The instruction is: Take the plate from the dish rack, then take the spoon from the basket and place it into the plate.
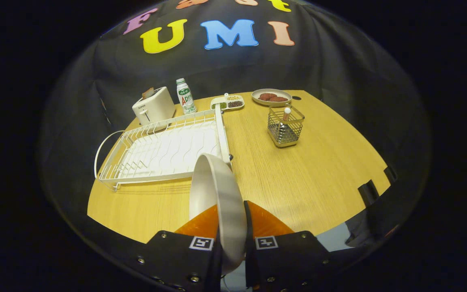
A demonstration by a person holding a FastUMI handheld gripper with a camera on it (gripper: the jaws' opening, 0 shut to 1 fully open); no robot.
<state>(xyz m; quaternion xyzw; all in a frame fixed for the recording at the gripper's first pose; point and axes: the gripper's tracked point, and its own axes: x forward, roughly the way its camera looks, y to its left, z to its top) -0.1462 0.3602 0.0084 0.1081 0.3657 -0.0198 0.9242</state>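
Note:
A pale plate (pixel 217 194) stands on edge between my gripper (pixel 232 217) fingers, which are shut on its rim, holding it above the wooden table (pixel 306 178). The white wire dish rack (pixel 164 150) lies beyond and to the left of the fingers, with nothing standing in it. Farther off to the right stands a wire basket (pixel 285 129) with a spoon (pixel 285 117) upright inside, its pale handle poking out of the top.
Behind the rack are a white toaster (pixel 153 107) and a bottle (pixel 185 96). A divided snack tray (pixel 228 102) and a plate of brown patties (pixel 272 97) sit at the table's far edge. Black clamps (pixel 369 190) grip the right edge.

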